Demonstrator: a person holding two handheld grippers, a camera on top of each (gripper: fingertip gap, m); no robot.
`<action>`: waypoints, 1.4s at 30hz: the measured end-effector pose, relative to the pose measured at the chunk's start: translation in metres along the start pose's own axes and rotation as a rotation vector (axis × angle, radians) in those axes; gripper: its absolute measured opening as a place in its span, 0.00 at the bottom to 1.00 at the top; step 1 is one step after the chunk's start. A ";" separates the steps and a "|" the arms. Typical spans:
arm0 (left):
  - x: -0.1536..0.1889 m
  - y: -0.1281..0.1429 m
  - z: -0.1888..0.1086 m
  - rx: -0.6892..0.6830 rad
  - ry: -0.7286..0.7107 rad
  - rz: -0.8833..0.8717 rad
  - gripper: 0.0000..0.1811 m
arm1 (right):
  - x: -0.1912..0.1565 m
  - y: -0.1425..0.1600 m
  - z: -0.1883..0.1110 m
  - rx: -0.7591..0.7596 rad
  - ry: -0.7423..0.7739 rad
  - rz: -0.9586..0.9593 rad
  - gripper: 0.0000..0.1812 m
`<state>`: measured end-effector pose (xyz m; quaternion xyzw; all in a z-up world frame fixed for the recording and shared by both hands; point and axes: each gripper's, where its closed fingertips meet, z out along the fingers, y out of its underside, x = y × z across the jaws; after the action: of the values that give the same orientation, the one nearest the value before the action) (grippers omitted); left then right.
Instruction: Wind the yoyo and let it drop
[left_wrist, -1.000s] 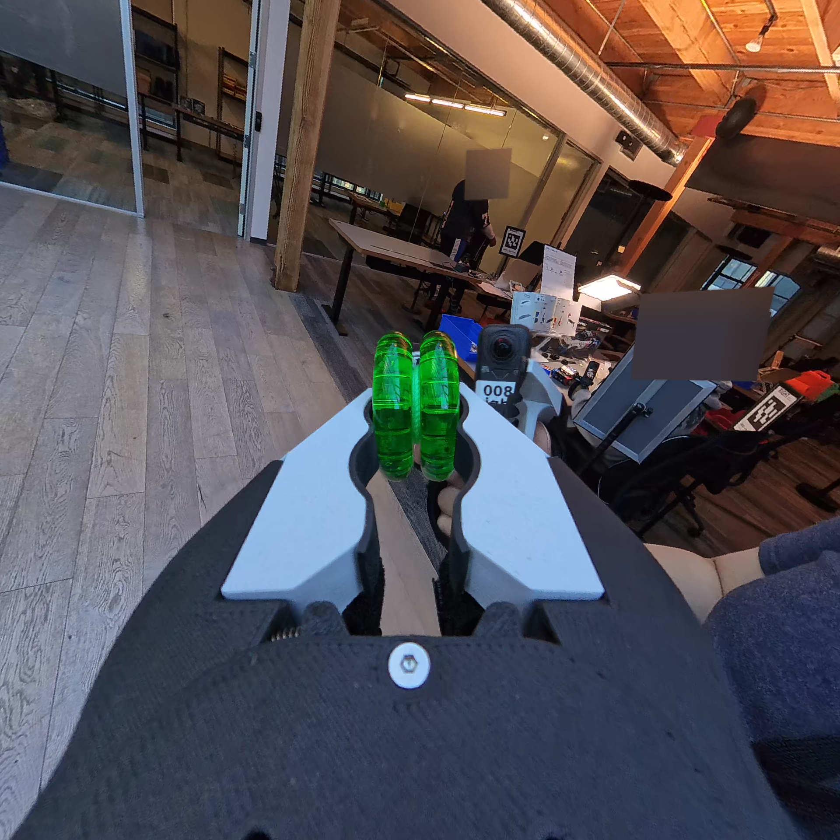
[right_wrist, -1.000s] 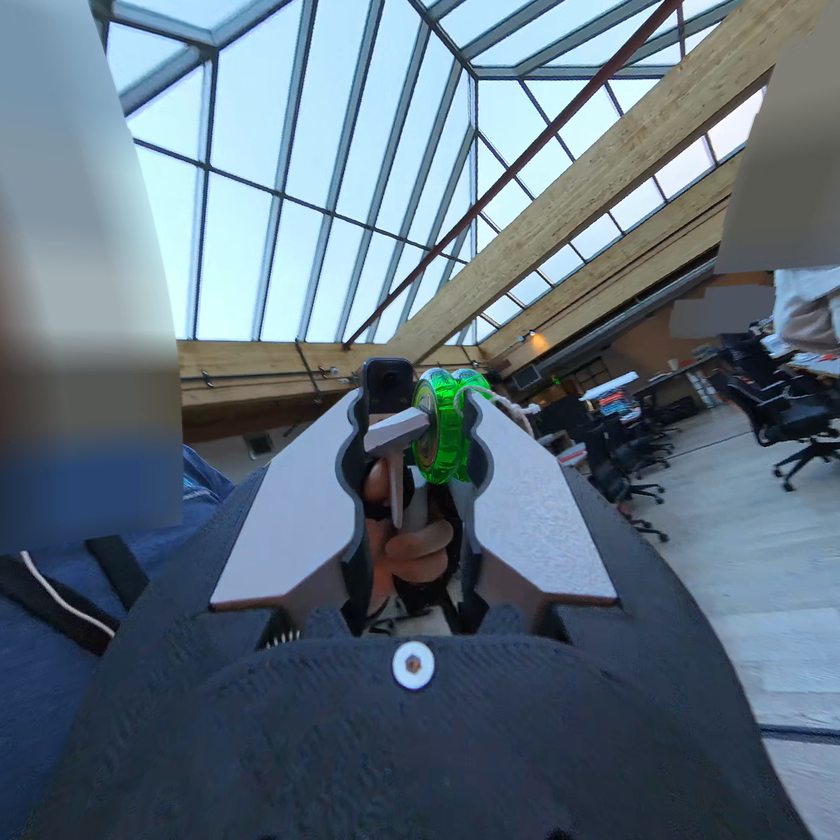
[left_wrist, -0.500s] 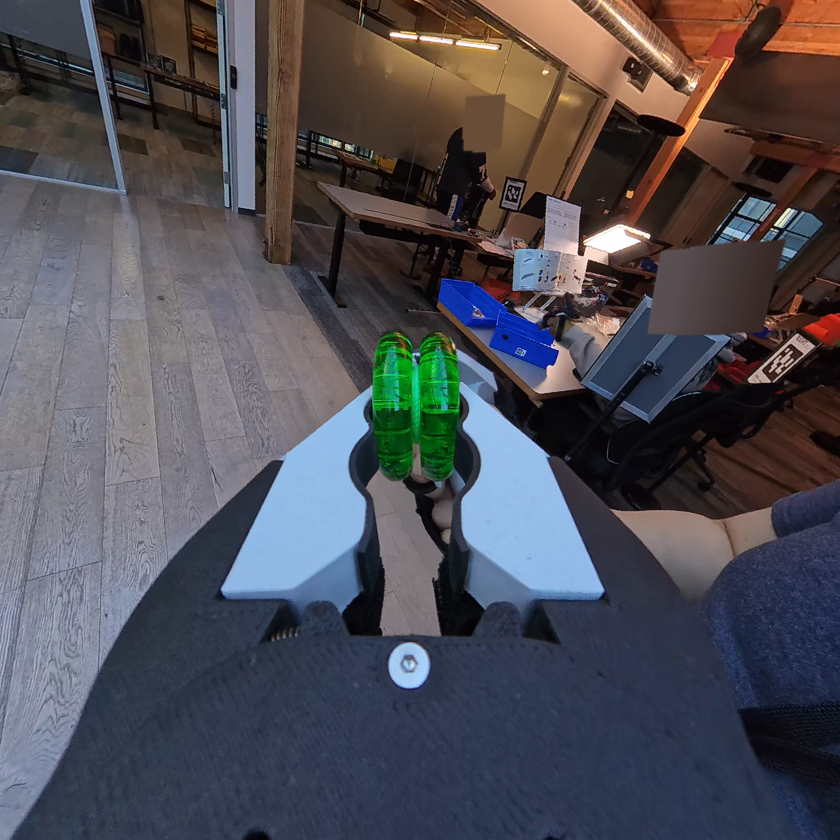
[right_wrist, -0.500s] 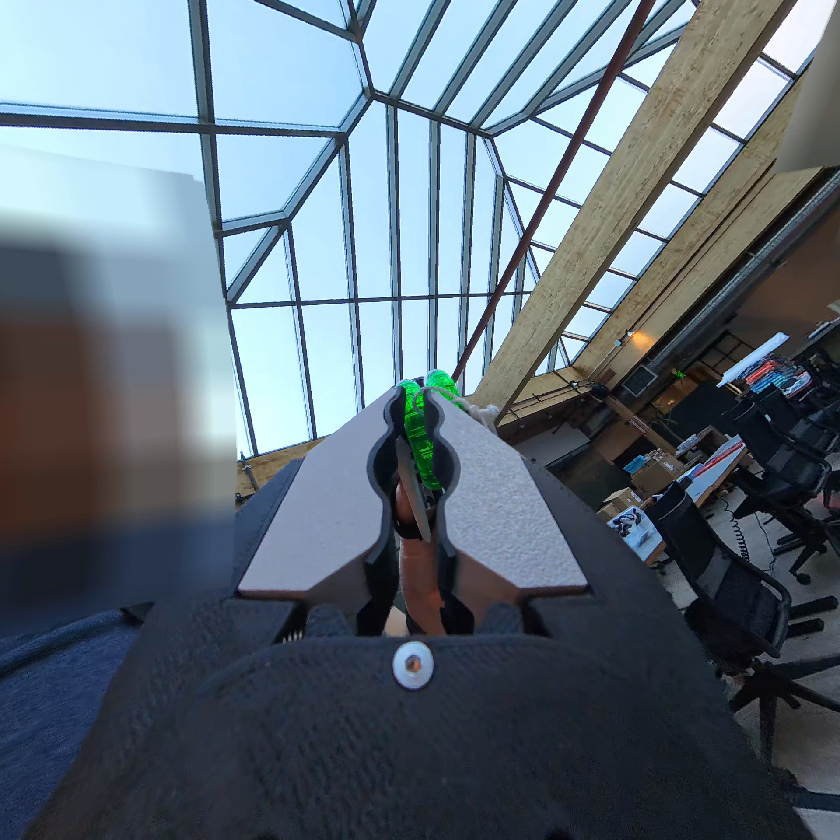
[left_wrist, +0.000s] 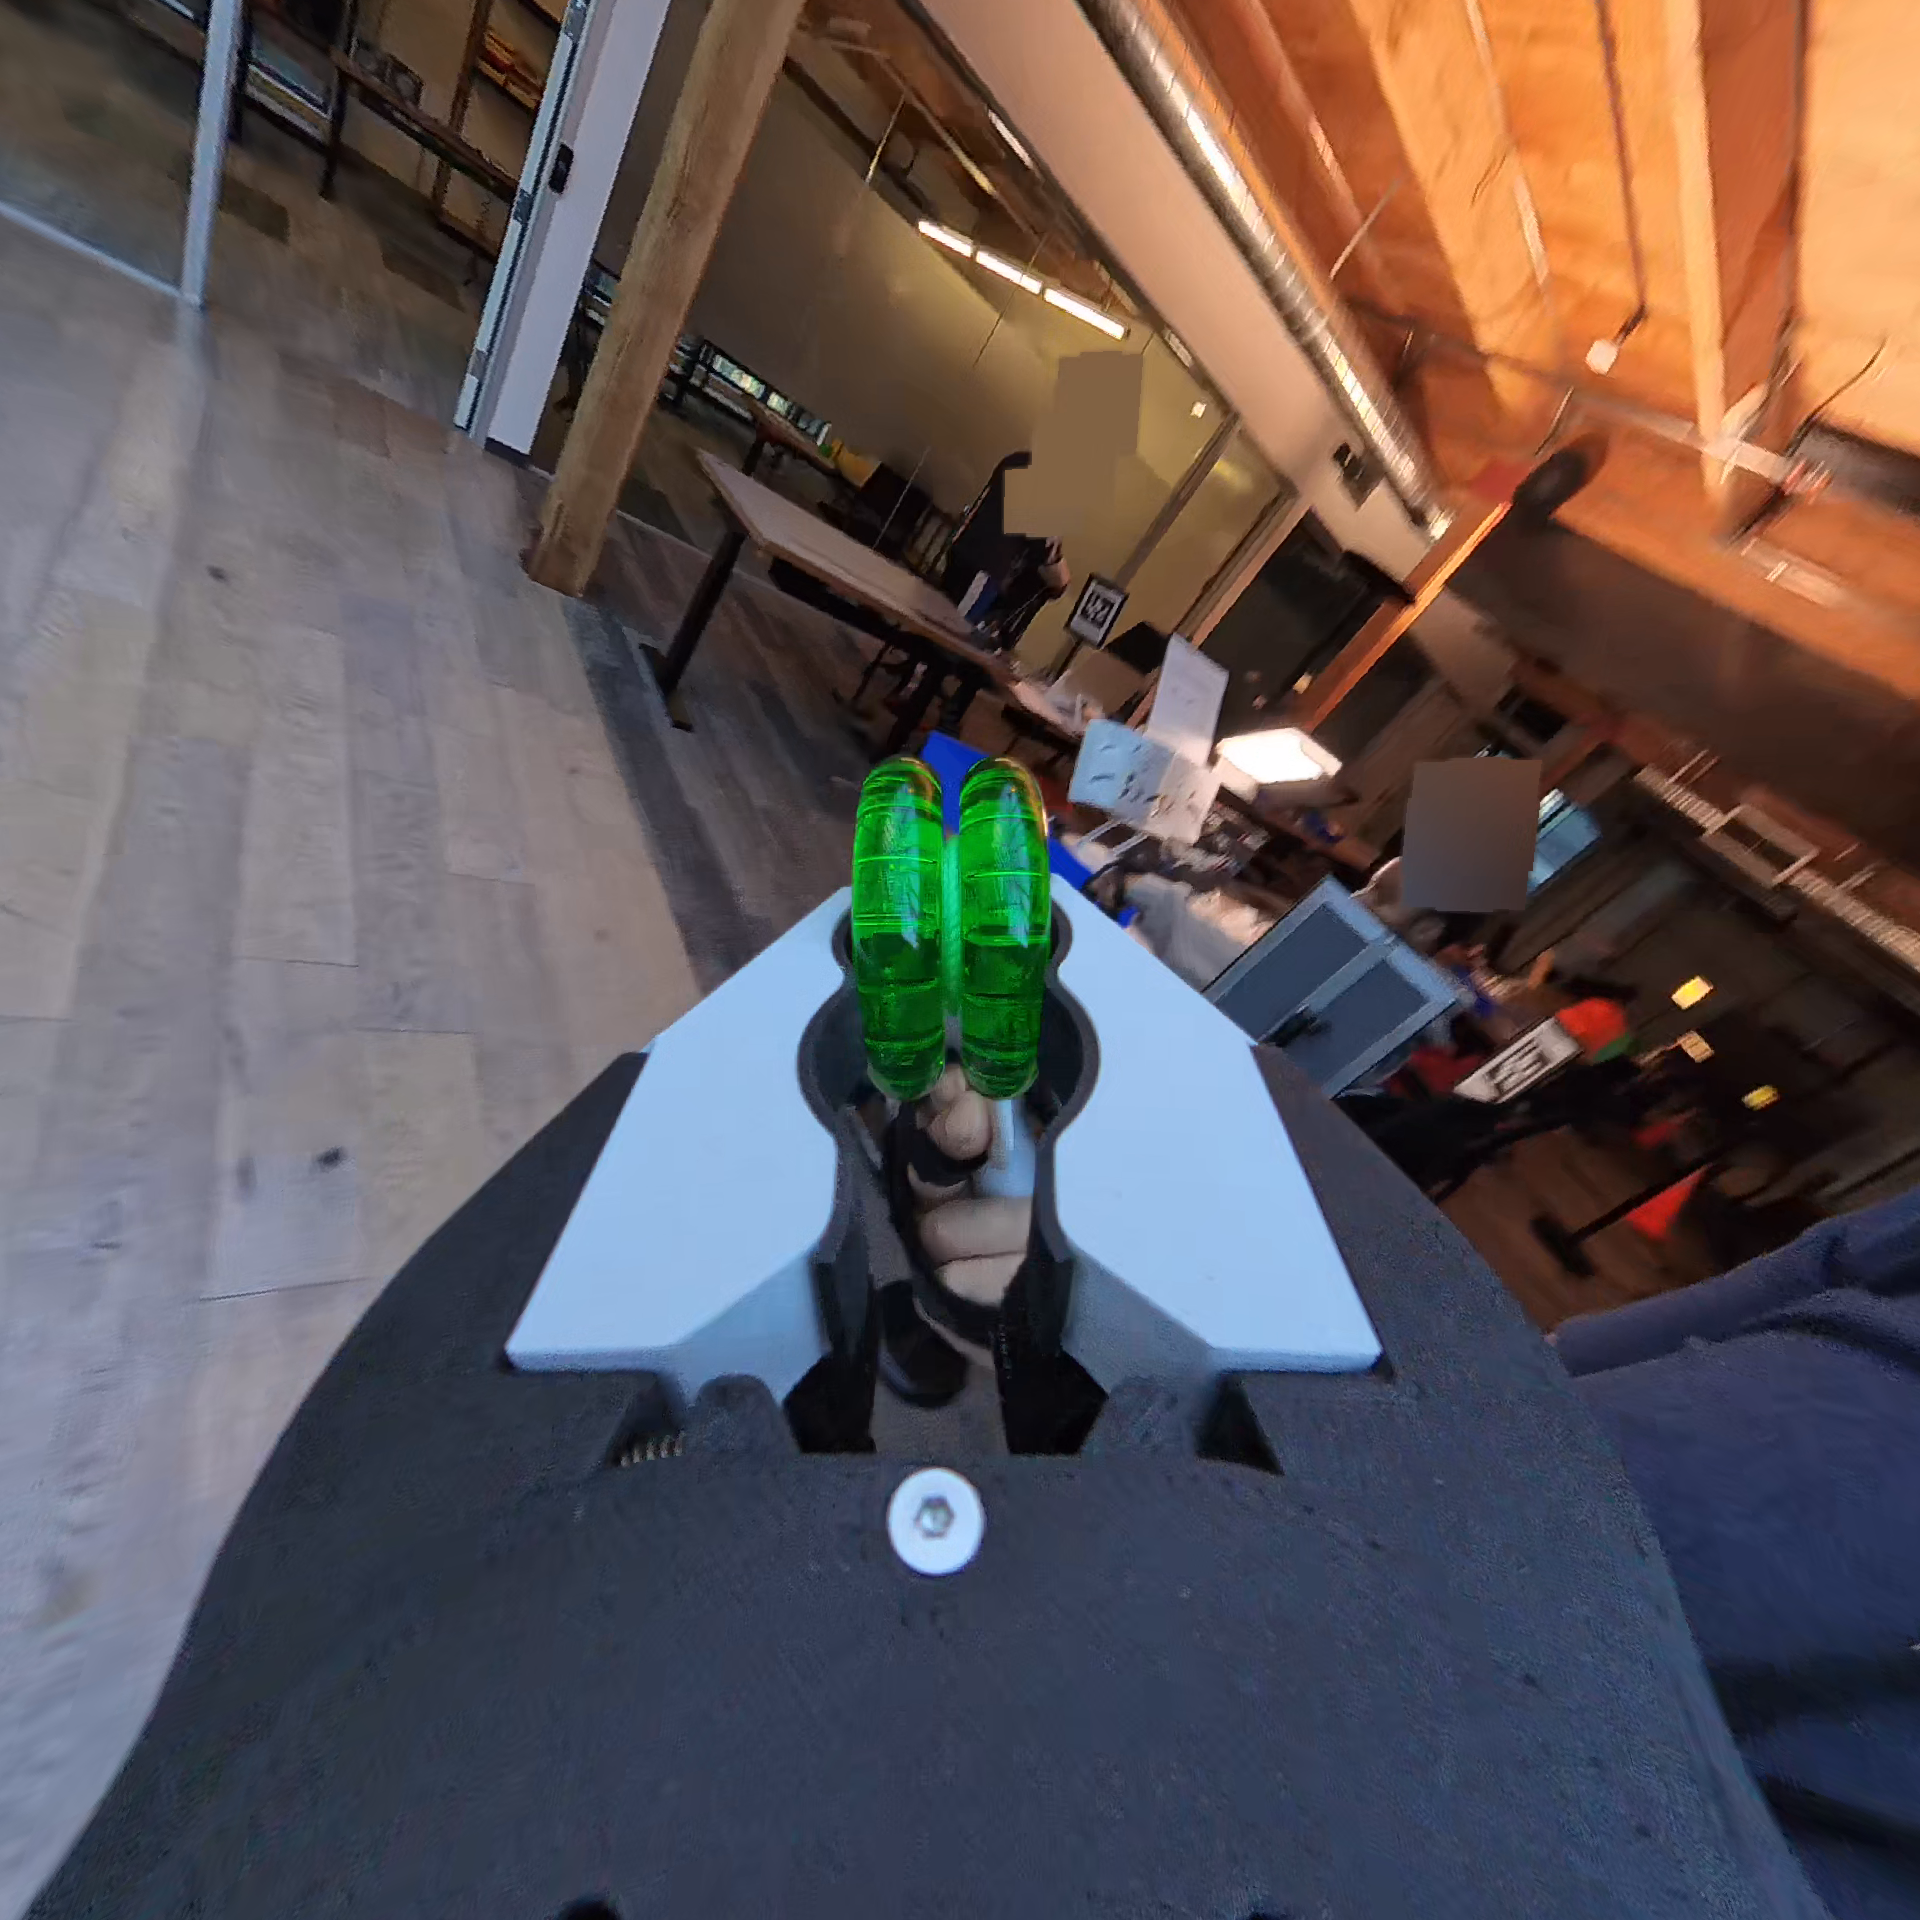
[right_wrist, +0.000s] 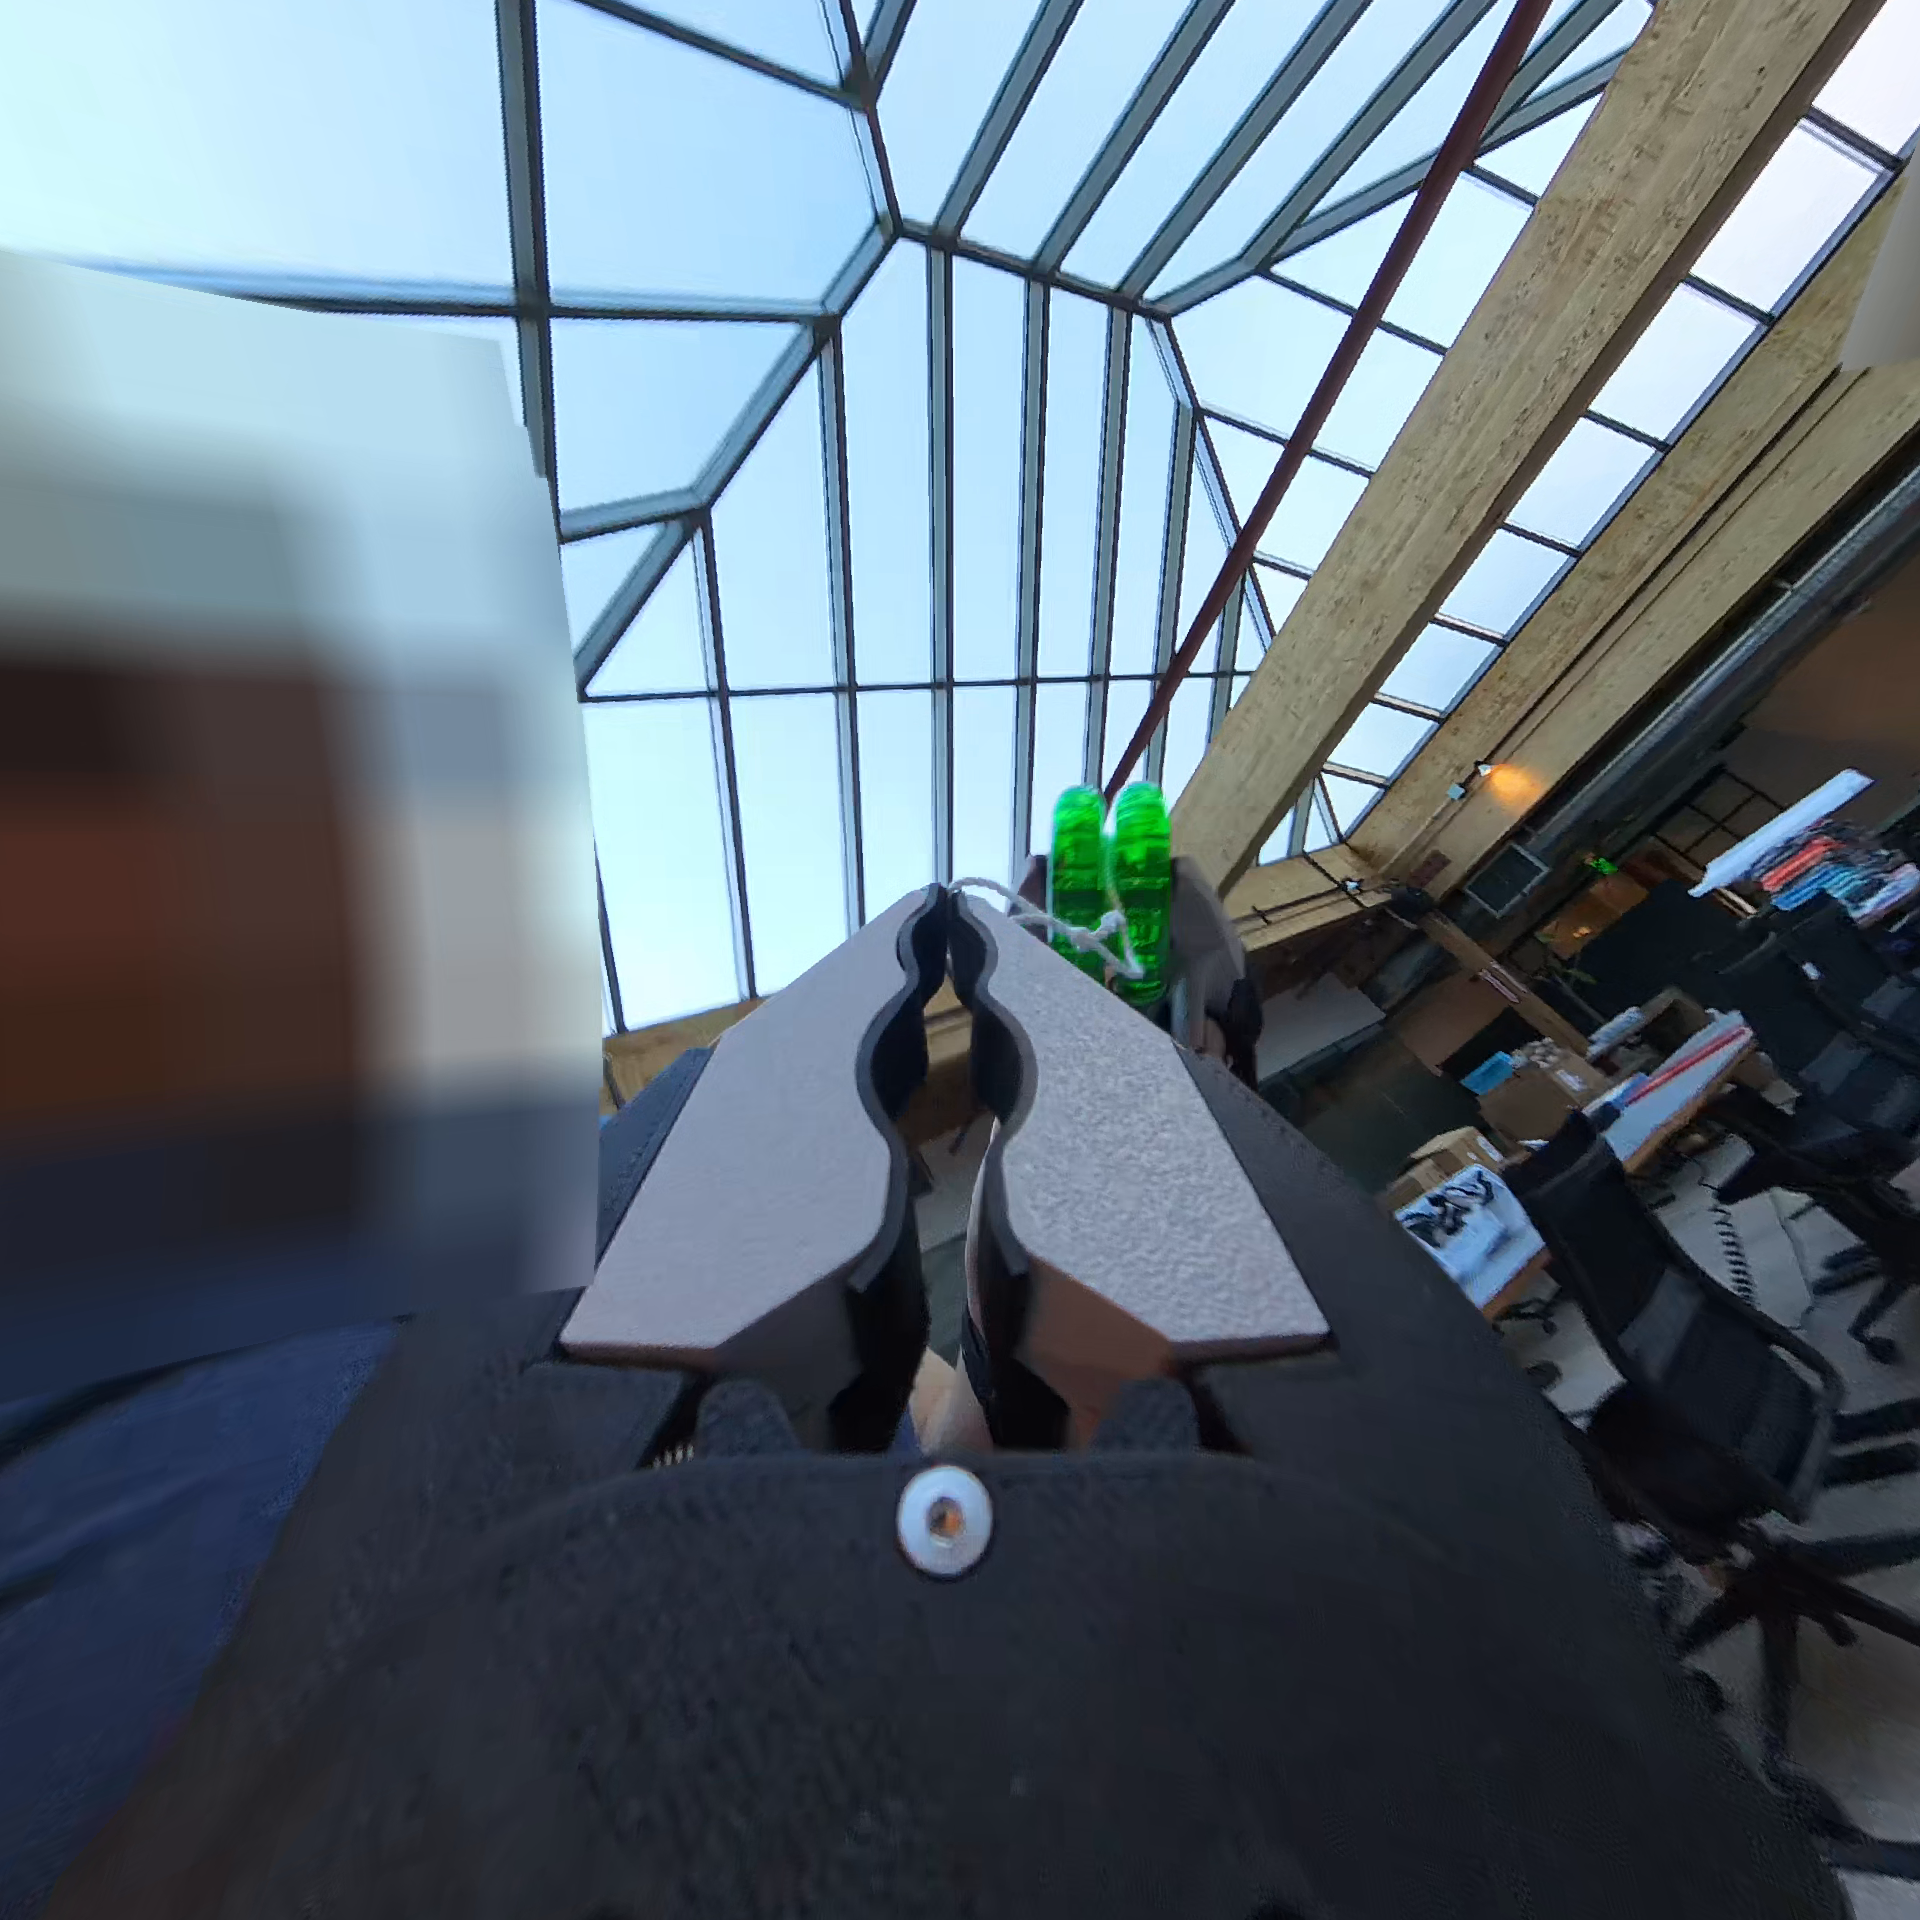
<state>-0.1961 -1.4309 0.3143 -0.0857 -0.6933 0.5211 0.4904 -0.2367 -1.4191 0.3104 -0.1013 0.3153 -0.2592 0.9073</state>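
Plank floor (left_wrist: 260, 779), wooden post (left_wrist: 634, 312), glass skylight (right_wrist: 935, 416) overhead.

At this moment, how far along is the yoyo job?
Done: the left claw grips the green yoyo. In hand: winding, as the right claw pinches the white string leading into the yoyo's groove. How much is wound cannot be told. Left: finish winding, then drop it.

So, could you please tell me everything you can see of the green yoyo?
The yoyo is translucent bright green, apparently plastic: two rounded halves with a narrow groove between. It stands on edge, clamped at its outer faces by the left gripper. A white string runs from the groove to the shut right gripper, which pinches its end.
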 end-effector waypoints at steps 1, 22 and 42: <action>-0.006 -0.003 -0.002 0.033 0.018 -0.086 0.15 | -0.004 0.005 0.001 -0.034 -0.001 -0.037 0.00; -0.029 0.029 0.050 0.103 0.308 -0.863 0.15 | -0.038 0.005 0.028 -0.262 0.014 -0.367 0.00; 0.019 -0.134 0.201 0.703 1.149 -1.416 0.15 | -0.058 -0.167 0.131 -0.665 0.567 -0.541 0.00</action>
<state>-0.3081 -1.6067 0.4387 0.2607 -0.0446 0.1620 0.9507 -0.2614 -1.5268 0.5009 -0.3883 0.5767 -0.3876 0.6053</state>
